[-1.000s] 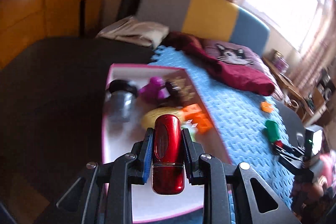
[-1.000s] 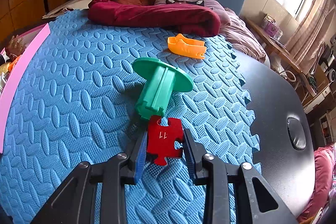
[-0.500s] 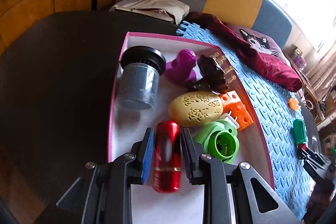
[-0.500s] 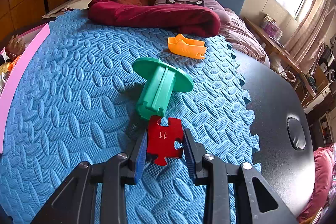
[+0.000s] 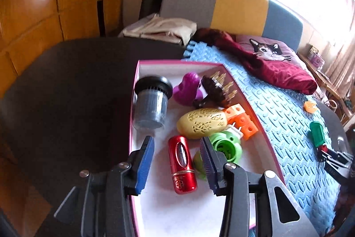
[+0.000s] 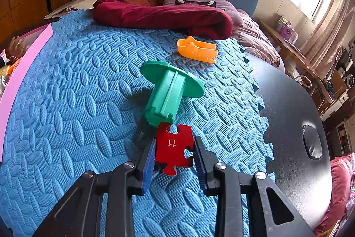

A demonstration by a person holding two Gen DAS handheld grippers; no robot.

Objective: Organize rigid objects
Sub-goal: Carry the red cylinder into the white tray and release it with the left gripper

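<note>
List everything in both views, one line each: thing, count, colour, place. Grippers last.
Shallow box: 1, pink rim, white floor, on the dark table beside the mat.
Foam mat: 1, blue, on the table.
Glossy cylinder: 1, red, on the box floor.
Lidded jar: 1, grey, black lid, box's left side.
Perforated oval case: 1, yellow, mid-box.
Cube blocks: orange cluster, in box.
Flanged spool: 1, green, on mat.
Boat-shaped mould: 1, orange, on mat.
Puzzle piece: 1, red, in right gripper.
Left gripper: opening, pads clear of cylinder.
Right gripper: shut on puzzle piece.
</note>
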